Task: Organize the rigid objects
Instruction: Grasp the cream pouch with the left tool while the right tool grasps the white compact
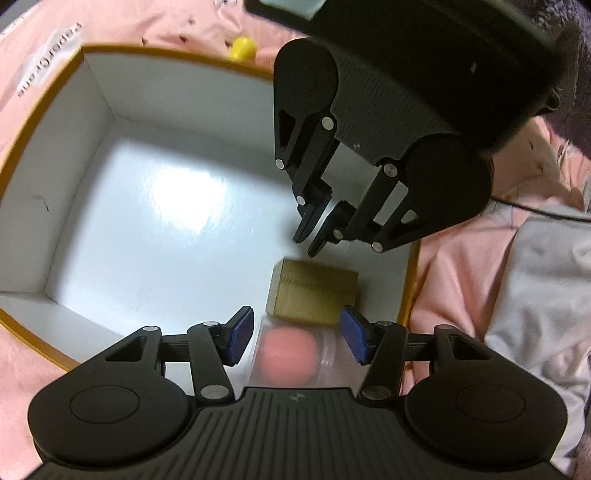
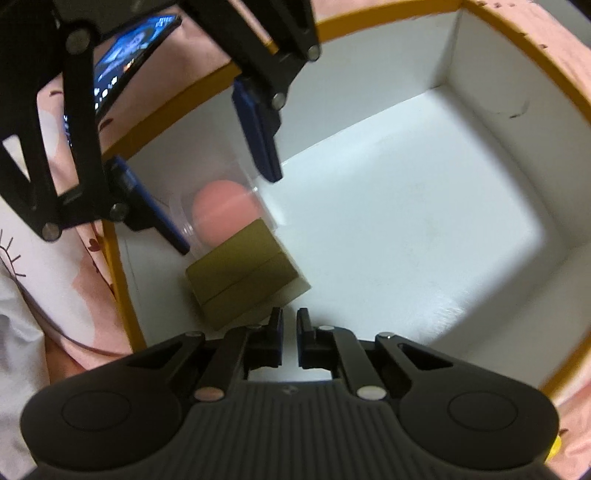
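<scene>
A white box with an orange rim point(image 1: 177, 51) lies open on a pink cloth; it also shows in the right wrist view point(image 2: 491, 22). Inside, near one wall, sits a small gold box point(image 1: 314, 291) point(image 2: 243, 273). A clear plastic case with a pink sponge point(image 1: 288, 354) point(image 2: 225, 210) is beside it, blurred. My left gripper point(image 1: 297, 338) point(image 2: 225, 206) is open, its blue pads either side of the clear case without touching it. My right gripper point(image 2: 290, 328) point(image 1: 310, 236) is nearly shut and empty, just above the gold box.
A yellow object point(image 1: 243, 48) lies on the pink cloth beyond the box. A phone with a lit screen point(image 2: 125, 62) lies outside the box. A white cloth point(image 1: 535, 288) and a black cable point(image 1: 535, 208) are to the right.
</scene>
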Demonstrator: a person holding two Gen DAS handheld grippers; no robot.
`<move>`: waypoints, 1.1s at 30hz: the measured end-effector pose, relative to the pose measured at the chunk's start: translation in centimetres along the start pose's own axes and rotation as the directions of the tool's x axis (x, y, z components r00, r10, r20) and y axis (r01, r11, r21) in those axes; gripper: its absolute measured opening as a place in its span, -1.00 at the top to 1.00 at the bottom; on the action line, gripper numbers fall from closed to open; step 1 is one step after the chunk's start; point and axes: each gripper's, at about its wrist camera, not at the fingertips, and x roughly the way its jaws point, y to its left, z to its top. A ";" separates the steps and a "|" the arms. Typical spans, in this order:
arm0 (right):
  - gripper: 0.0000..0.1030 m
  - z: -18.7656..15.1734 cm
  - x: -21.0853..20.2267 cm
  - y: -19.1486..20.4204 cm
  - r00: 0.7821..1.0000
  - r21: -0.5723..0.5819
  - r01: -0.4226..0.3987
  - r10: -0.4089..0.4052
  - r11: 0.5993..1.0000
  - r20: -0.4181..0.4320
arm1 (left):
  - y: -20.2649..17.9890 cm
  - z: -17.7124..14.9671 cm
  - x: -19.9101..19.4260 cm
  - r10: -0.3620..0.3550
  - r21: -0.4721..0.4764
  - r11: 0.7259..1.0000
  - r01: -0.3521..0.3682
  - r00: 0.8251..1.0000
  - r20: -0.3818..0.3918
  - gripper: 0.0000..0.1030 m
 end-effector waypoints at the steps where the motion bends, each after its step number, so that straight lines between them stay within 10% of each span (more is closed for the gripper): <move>1: 0.90 -0.2 -0.6 0.0 1.000 0.010 0.006 -0.006 1.000 0.019 | -0.3 0.4 -0.6 0.005 0.004 1.000 -0.005 1.000 0.014 -0.25; 12: 0.46 -7.4 -11.4 1.2 0.927 0.274 0.166 -0.244 0.947 0.286 | -5.0 4.7 -5.1 0.102 0.071 0.989 -0.129 0.948 0.302 -0.25; 22: 0.36 -17.5 -13.1 0.0 0.832 0.615 0.280 -0.506 0.737 0.228 | -7.4 10.9 -1.4 0.068 0.091 0.990 -0.105 0.938 0.341 -0.40; 33: 0.57 -25.5 -8.7 -1.2 0.815 0.831 0.221 -0.565 0.511 0.131 | -7.7 16.4 6.5 0.114 0.054 0.990 -0.129 0.969 0.220 -0.74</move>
